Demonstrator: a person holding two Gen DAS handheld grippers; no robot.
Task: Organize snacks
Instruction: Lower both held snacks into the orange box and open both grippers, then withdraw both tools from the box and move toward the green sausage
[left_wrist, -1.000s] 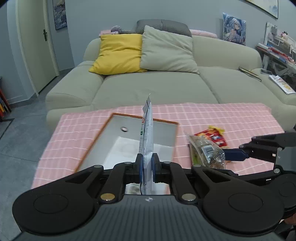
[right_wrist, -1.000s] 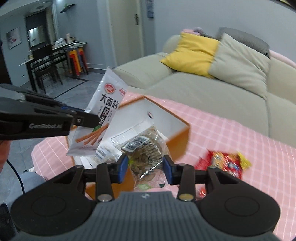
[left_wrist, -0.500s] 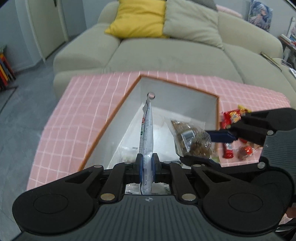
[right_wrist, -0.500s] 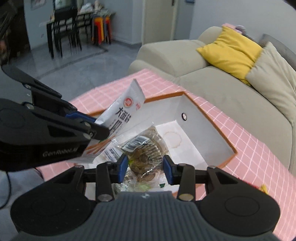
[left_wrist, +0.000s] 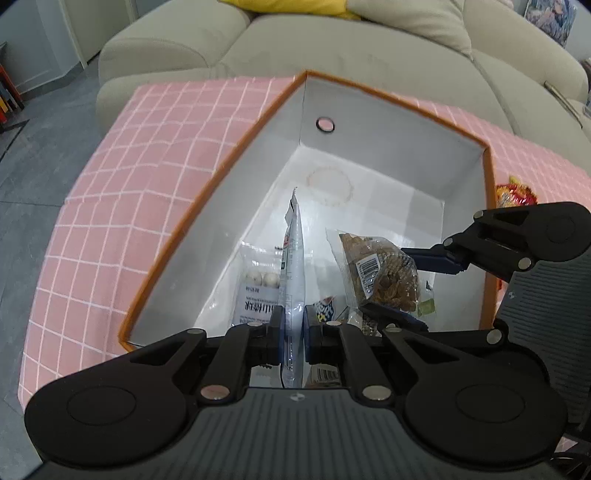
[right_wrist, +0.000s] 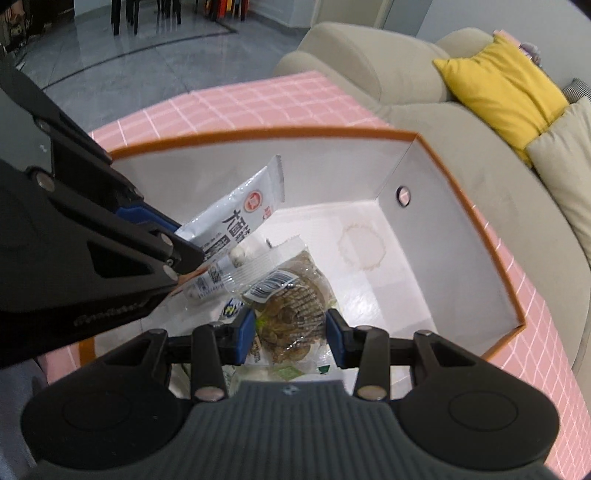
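Observation:
An orange-rimmed white box (left_wrist: 388, 98) (right_wrist: 476, 221) stands open on the pink checked cloth. My left gripper (left_wrist: 293, 325) is shut on a flat white snack packet (left_wrist: 294, 258) (right_wrist: 240, 214), held edge-on inside the box. My right gripper (right_wrist: 290, 332) is shut on a clear bag of brown snacks (right_wrist: 291, 302) (left_wrist: 380, 275), also lowered into the box beside the left one. Other white packets (left_wrist: 256, 284) lie on the box floor beneath both.
A red and yellow snack bag (left_wrist: 515, 194) lies on the cloth right of the box. A beige sofa (left_wrist: 332, 40) with a yellow cushion (right_wrist: 506, 88) stands just behind the table. Grey floor lies to the left.
Both grippers have moved forward and down into the box with their packets, from above the table beside it. The camera view has tilted downward.

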